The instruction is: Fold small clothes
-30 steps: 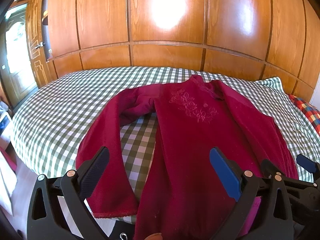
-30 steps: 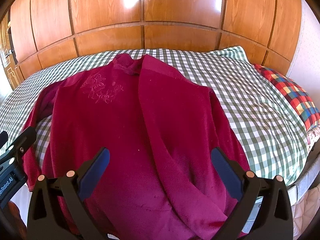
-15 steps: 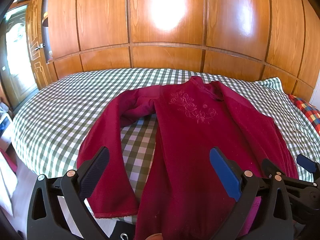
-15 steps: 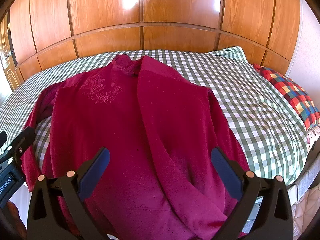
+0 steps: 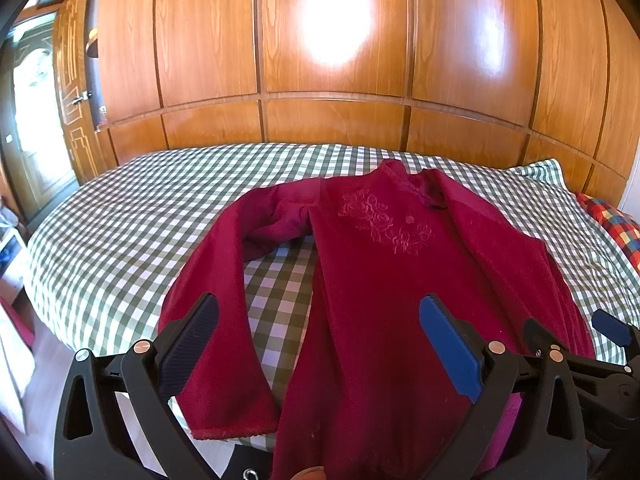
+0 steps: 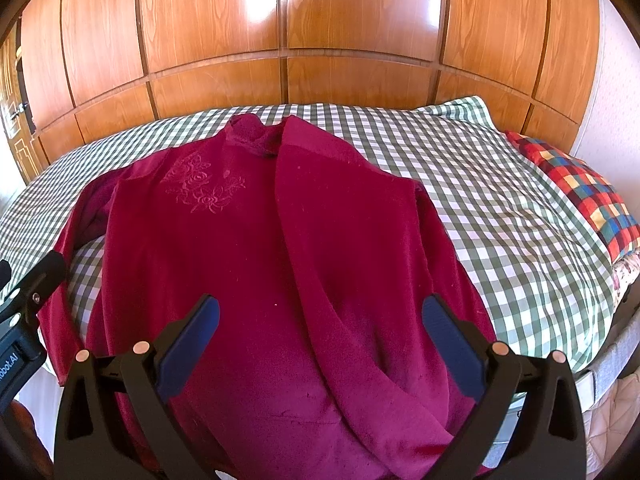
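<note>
A dark red top (image 5: 376, 280) with embroidered roses lies flat on the checked bed (image 5: 132, 220), collar at the far side. Its right sleeve (image 6: 320, 248) is folded diagonally across the body; its left sleeve (image 5: 216, 304) hangs out along the left side toward the near bed edge. My left gripper (image 5: 320, 344) hovers open above the hem and left sleeve, nothing between its fingers. My right gripper (image 6: 320, 340) hovers open over the lower body of the top (image 6: 224, 264), also holding nothing. The right gripper's fingers (image 5: 608, 328) show at the left wrist view's right edge.
Green-and-white checked bedding (image 6: 500, 208) covers the bed. A multicoloured patchwork pillow (image 6: 584, 184) lies at the right end. Wooden panelled wardrobe doors (image 5: 332, 52) stand behind the bed. A doorway (image 5: 32, 128) opens at the far left. The bed's near edge drops off below the hem.
Both grippers have drawn slightly back and up from the top, so it sits a little lower in both views. The garment has not moved; both grippers stay open.
</note>
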Demonstrator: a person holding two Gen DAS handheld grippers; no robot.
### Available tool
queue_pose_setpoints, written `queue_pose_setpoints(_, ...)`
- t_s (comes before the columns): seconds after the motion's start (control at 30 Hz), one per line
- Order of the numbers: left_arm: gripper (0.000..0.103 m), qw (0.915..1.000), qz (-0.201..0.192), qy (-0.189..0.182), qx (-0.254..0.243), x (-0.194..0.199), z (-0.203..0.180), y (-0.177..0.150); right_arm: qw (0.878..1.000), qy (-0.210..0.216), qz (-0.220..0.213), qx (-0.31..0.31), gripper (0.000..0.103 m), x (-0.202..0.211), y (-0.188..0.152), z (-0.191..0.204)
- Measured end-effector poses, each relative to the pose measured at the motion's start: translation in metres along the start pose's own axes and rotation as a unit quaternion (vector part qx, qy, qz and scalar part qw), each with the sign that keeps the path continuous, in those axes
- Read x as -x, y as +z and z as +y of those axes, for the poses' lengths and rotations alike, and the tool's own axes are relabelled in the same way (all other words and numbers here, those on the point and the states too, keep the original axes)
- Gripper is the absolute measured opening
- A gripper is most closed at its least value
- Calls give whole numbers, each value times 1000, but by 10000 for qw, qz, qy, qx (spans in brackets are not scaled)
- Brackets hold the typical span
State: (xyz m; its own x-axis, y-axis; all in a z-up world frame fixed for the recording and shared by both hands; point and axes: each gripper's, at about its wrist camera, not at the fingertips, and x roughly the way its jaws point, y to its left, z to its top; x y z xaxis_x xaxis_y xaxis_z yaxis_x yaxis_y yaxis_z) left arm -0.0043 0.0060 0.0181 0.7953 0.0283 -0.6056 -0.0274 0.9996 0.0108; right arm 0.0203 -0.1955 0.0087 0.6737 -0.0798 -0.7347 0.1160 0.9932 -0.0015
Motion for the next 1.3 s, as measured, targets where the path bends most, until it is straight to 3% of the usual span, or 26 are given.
queue_pose_setpoints(0.77, 99, 9999, 108, -1, -28, -5, -2, -4, 10000, 37, 64, -38, 101, -8, 1, -3)
queue_pose_setpoints(0.9, 99, 9997, 194, -137, -30, -10, 0, -5, 9999, 87, 47, -37, 100, -11, 2, -6)
queue_pose_setpoints(0.97, 99, 9988, 236, -427, -6, -15, 4, -4, 9999, 108, 25, -48, 94, -13, 5, -11)
queue_pose_setpoints(1.03, 99, 9978, 276, -595, 91, -20, 11, 1, 9990, 408, 130, -122, 71, -18, 11, -19)
queue_pose_setpoints(1.1, 99, 9970, 297, -688, 205, -25, 21, 9, 9974, 638, 309, -164, 63, -27, 19, -25)
queue_pose_setpoints(1.3, 99, 9985, 75, -513, 149, -44, 56, 46, 9951, 893, 427, -69, 61, -52, 51, -28)
